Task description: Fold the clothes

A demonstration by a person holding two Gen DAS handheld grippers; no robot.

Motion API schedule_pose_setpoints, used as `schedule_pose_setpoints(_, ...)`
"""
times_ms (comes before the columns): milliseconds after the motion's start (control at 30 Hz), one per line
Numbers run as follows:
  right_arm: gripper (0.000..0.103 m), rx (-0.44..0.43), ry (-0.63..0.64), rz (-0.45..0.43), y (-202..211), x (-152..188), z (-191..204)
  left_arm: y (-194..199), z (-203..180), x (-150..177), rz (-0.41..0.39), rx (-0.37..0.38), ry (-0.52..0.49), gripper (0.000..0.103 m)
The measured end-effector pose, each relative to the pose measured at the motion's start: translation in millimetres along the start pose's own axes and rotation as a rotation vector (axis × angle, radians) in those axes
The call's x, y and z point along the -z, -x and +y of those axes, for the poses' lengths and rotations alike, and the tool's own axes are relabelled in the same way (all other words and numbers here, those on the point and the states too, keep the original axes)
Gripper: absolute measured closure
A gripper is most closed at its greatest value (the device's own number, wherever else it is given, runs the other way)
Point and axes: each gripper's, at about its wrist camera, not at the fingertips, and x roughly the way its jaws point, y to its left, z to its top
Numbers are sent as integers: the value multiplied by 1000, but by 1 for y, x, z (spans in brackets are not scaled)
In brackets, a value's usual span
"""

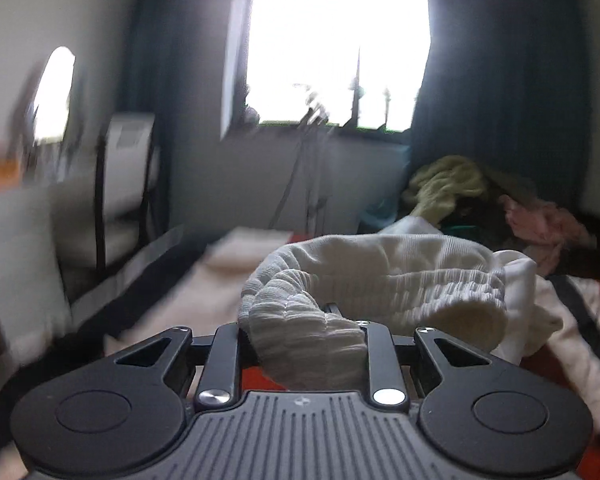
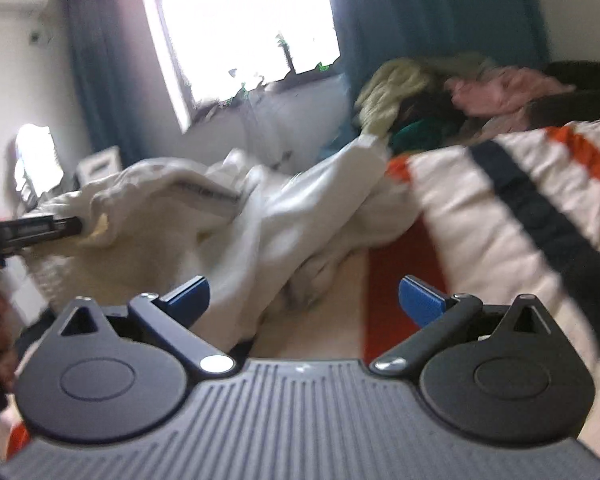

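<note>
A white ribbed garment (image 1: 380, 276) is bunched up just in front of my left gripper (image 1: 304, 320), which is shut on a fold of it; the cloth hides the fingertips. In the right wrist view the same white garment (image 2: 268, 216) stretches across the bed from the left gripper (image 2: 66, 225) at the left edge, lifted there and sagging toward the middle. My right gripper (image 2: 304, 298) is open, its blue pads (image 2: 422, 300) wide apart. The garment's lower edge hangs beside the left pad, and neither pad presses on it.
A heap of clothes, yellowish (image 1: 448, 184) and pink (image 1: 540, 220), lies at the bed's far right. The bedspread (image 2: 520, 208) has white, orange and dark stripes. A bright window (image 1: 336, 48) with dark curtains stands behind. A chair (image 1: 124, 184) is at the left.
</note>
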Motion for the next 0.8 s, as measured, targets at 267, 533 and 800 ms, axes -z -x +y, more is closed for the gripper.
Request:
schedule_pose_setpoints(267, 5, -52, 86, 48, -23, 26, 60, -26, 64, 17, 129, 30, 289, 75)
schedule_pose_setpoints(533, 5, -18, 239, 124, -73, 58, 101, -57, 96, 33, 221, 33, 410, 75)
schedule_pose_setpoints(800, 59, 99, 189, 73, -58, 44, 92, -54, 76, 38, 293, 125, 409, 73)
